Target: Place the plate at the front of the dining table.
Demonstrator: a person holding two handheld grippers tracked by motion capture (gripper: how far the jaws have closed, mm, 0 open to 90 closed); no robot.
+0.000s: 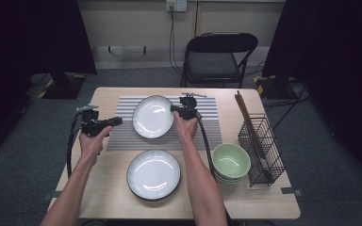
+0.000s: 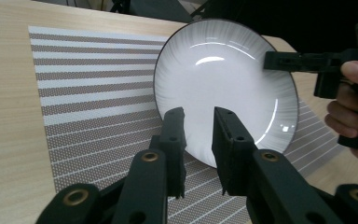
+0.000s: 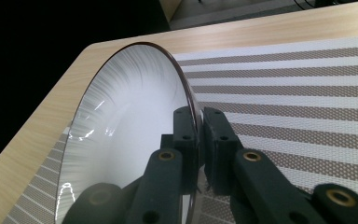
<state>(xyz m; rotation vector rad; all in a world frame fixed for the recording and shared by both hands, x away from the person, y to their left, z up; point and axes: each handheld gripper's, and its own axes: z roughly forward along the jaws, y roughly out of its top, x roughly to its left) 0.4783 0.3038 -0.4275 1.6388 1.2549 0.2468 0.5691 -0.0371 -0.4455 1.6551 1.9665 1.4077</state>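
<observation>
The right claw [image 3: 199,140] is clamped on the rim of the far plate [image 3: 130,140], one jaw inside the dish and one behind it, and the plate stands tilted, its held edge raised off the striped mat [image 3: 298,93]. In the high view this claw [image 1: 173,109] grips the plate's [image 1: 153,116] right edge over the mat [image 1: 207,127].

The left claw [image 2: 199,123] is partly open with nothing between its jaws, pointed at the plate [image 2: 223,88] from just beside its near edge. In the high view it [image 1: 119,121] hangs over the mat's left part.

A second plate [image 1: 153,174] lies flat on the surface [image 1: 108,197] nearer the person. To its right sit stacked green bowls [image 1: 231,162], and beside them a wire rack [image 1: 264,150] with chopsticks [image 1: 247,120] leaning on it. A chair [image 1: 219,56] stands beyond the surface.
</observation>
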